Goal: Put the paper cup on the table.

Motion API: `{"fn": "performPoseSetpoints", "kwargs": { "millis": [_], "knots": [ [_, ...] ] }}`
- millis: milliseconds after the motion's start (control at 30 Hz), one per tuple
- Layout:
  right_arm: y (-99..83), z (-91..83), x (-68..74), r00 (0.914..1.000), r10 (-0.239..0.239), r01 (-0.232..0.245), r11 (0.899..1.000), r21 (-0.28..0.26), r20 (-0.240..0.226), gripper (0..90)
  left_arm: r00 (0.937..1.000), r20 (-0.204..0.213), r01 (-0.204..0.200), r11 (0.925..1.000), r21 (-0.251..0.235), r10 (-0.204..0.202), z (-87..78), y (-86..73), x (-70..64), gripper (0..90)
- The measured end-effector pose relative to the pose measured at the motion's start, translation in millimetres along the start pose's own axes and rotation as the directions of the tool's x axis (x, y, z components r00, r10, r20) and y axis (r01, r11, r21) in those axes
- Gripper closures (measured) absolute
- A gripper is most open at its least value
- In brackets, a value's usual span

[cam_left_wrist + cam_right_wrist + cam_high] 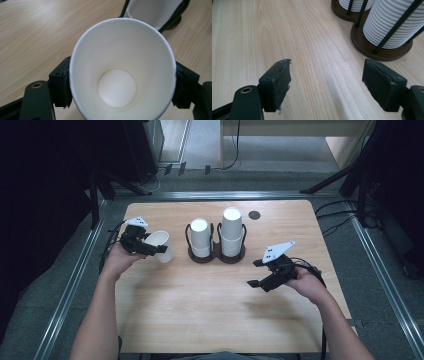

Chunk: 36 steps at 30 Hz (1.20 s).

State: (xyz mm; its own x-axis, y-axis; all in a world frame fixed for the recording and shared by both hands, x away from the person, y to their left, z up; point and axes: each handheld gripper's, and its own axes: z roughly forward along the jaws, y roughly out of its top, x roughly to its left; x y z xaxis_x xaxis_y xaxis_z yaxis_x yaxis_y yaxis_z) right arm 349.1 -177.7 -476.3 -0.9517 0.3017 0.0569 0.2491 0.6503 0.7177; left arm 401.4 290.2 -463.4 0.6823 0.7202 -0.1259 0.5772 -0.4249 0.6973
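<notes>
While the left gripper [145,245] pinches a single white paper cup [161,245] by its sides at the left of the frame, tilted just above the counter [210,310], the right gripper [262,272] hovers at lower right with its jaws spread and nothing between them. Two stacks of cups sit upside down in a dark twin-post holder [216,256] at upper centre, the right stack [232,237] taller than the left stack [200,237]. One cup appears pulled free; where it belongs is not yet settled, and the stacks look otherwise untouched.

White paper cup [122,72], empty, tilted, clamped between the left jaws.
</notes>
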Motion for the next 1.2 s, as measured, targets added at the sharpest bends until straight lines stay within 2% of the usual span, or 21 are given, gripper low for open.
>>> {"fn": "performPoseSetpoints", "kwargs": {
  "millis": [200, 267, 467, 533, 633, 867, 933, 1000, 1200],
  "knots": [
    [-2.0, 0.7, -0.4, 0.9999, 0.012, -0.012, 1.000, 0.003, 0.002, 22.8, 0.9985, -0.049, 0.025, 0.9997, 0.003, -0.025, 3.0, -0.8, 5.6, 21.9],
    [-2.2, 0.6, 0.0, 0.9998, 0.020, -0.020, 1.000, 0.001, 0.003, 22.8, 0.9965, -0.072, 0.044, 0.9990, -0.004, -0.044, 2.6, -1.8, 8.8, 21.6],
    [-2.7, 0.8, 0.9, 0.9998, 0.020, -0.020, 1.000, 0.006, -0.003, 22.9, 0.9860, -0.136, 0.097, 0.9952, -0.008, -0.098, 1.2, -6.7, 19.0, 20.7],
    [-2.7, 1.0, 1.5, 0.9999, 0.015, -0.015, 1.000, 0.009, -0.005, 22.8, 0.9805, -0.164, 0.108, 0.9941, -0.009, -0.108, 1.6, -7.7, 21.3, 20.3],
    [-2.7, 1.0, 1.7, 0.9999, 0.015, -0.015, 1.000, 0.008, -0.006, 22.8, 0.9757, -0.185, 0.119, 0.9929, -0.005, -0.117, 4.1, -8.8, 23.2, 19.9],
    [-3.1, 2.1, 2.3, 0.9998, 0.015, -0.015, 1.000, 0.015, -0.008, 22.8, 0.9716, -0.208, 0.118, 0.9930, 0.007, -0.114, 7.7, -9.3, 23.0, 19.2],
    [-3.3, 1.9, 2.3, 0.9999, 0.013, -0.013, 1.000, 0.016, -0.004, 22.8, 0.9700, -0.221, 0.107, 0.9943, 0.008, -0.102, 8.7, -10.8, 23.2, 19.0],
    [-3.5, 1.7, 2.2, 0.9999, 0.015, -0.015, 1.000, 0.018, -0.001, 22.8, 0.9708, -0.211, 0.117, 0.9931, -0.001, -0.115, 9.6, -12.4, 24.2, 18.8],
    [-3.4, 1.3, 2.0, 0.9999, 0.016, -0.016, 1.000, 0.017, 0.001, 22.8, 0.9692, -0.204, 0.143, 0.9897, 0.013, -0.137, 12.4, -12.9, 25.5, 18.5]
  ]
}}
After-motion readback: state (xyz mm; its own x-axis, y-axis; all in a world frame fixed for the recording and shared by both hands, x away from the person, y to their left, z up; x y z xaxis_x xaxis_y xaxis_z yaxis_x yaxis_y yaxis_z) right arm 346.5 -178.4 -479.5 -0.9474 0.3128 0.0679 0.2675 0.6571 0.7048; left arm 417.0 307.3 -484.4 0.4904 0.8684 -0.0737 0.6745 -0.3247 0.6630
